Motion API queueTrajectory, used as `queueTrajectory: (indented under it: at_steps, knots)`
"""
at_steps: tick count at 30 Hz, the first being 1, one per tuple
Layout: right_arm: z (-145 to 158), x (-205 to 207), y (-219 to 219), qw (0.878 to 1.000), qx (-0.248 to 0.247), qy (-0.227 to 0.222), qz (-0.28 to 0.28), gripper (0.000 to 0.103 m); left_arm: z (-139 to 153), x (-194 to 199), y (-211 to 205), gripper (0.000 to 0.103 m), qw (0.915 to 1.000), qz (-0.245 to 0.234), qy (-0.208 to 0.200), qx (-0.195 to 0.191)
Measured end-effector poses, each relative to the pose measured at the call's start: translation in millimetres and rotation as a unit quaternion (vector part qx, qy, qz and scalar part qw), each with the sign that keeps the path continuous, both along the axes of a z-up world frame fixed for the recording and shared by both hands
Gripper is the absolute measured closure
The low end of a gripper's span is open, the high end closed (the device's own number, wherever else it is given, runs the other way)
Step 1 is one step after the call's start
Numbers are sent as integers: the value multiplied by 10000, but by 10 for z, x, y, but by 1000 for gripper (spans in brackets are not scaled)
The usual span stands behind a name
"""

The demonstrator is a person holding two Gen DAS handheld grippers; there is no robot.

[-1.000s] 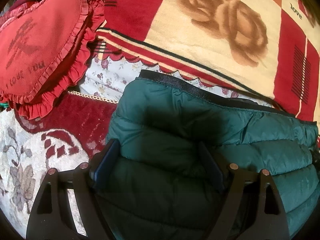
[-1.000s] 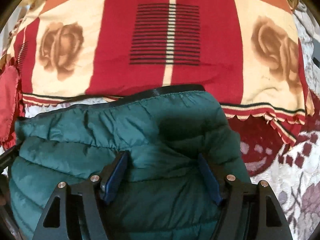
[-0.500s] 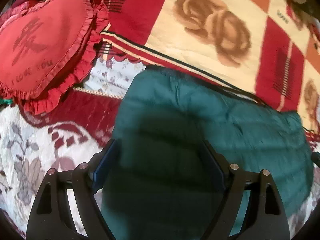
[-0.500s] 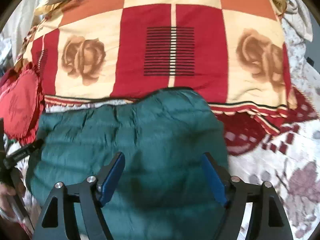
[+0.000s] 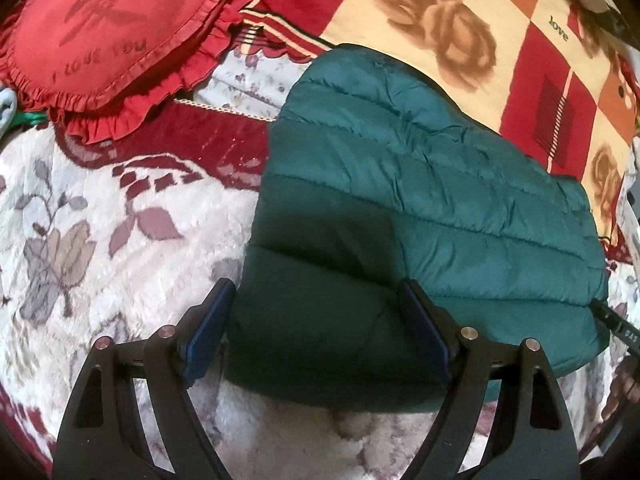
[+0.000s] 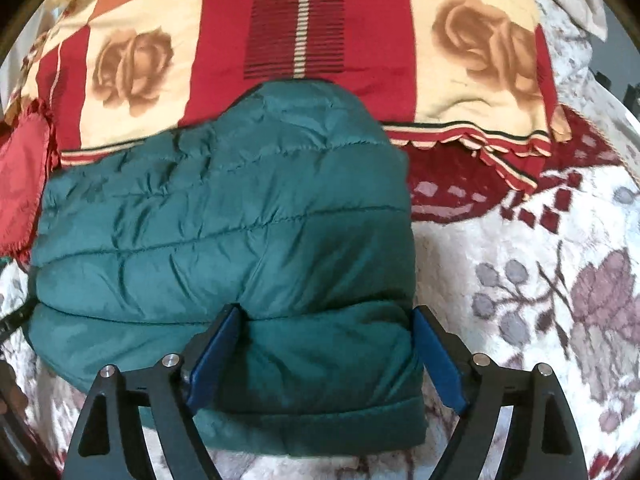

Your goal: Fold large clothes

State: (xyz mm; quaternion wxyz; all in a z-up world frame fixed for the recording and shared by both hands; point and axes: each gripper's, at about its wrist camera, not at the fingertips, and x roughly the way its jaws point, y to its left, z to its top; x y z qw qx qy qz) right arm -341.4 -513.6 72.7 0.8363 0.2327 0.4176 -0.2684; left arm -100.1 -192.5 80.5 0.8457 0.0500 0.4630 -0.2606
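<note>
Green puffer jacket [image 5: 420, 208], folded: long axis runs left to right, just beyond both grippers. Left gripper [image 5: 316, 328] wide open over its left end; right gripper [image 6: 326, 344], jaws opening, straddles the right end, apparently gripping nothing.

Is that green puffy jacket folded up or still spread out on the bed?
Folded. The green puffy jacket lies as a compact block, with a doubled layer showing at its near edge and no sleeves sticking out.
</note>
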Motion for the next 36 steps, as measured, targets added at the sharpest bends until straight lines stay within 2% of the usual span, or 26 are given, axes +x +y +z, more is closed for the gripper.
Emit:
queueTrajectory:
  at_steps: [4, 8, 13, 17, 23, 29, 34, 36]
  knots:
    - [200, -222, 94, 9993, 47, -364, -49, 20, 110, -113, 113, 19, 10000, -50, -70, -18]
    - [243, -392, 68, 9977, 268, -590, -178, 20, 140, -199, 292, 19, 9998, 2, 14, -179]
    - [1, -346, 2, 9975, 557, -314, -286, 20, -10, -233, 421, 19, 9997, 115, 172, -107]
    - [-168, -289, -15, 9965, 706, -313, -325, 20, -143, -198, 466, 19, 9991, 195, 363, -100]
    - [-2, -469, 68, 9947, 788, -501, -434, 19, -94, -279, 517, 19, 9995, 130, 300, -37]
    - [95, -701, 280, 9886, 1132, -896, -430, 12, -46, -380, 563, 19, 9986, 161, 417, -290]
    - [2, -728, 456, 9805, 1575, -1086, -449, 9, 11, -462, 548, 19, 9971, 193, 515, -530]
    - [-64, -722, 493, 9753, 1780, -1203, -513, 0, 7, -475, 540, 19, 9962, 218, 590, -607]
